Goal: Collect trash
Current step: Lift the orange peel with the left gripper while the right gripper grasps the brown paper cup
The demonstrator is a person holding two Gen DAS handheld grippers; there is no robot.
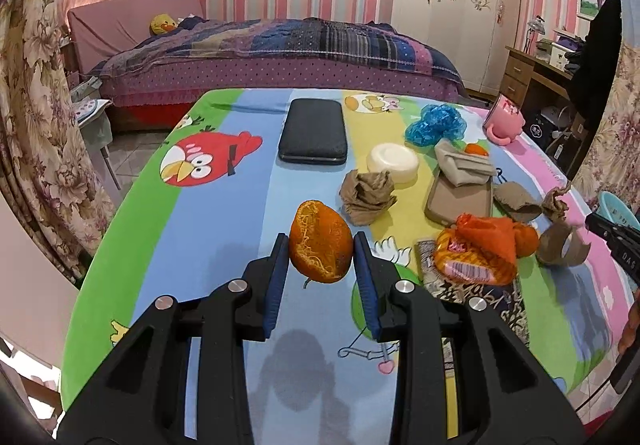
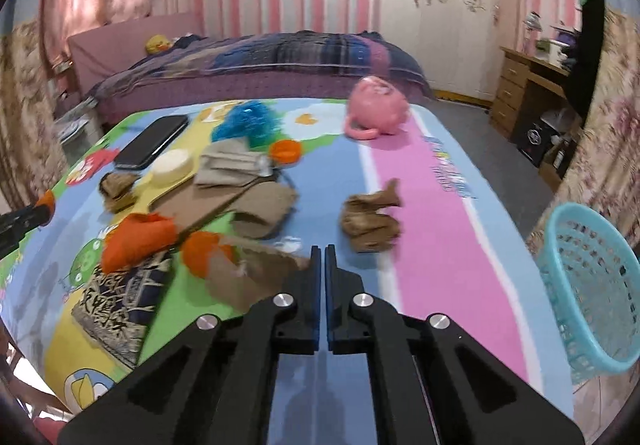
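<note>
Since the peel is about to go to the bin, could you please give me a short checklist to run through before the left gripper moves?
1. Grip on the orange peel: the left gripper has both blue pads against its sides, peel off the cloth: ok.
2. Peel whole, nothing dangling but a small stem: ok.
3. Right gripper free: jaws shut on nothing: ok.
4. Basket in reach: it stands off the table's right edge, mouth tilted toward us; whether anything lies inside: cannot tell.
5. Path to the right: the orange bag and the torn cardboard roll lie between: not ok unless lifted higher.
</note>
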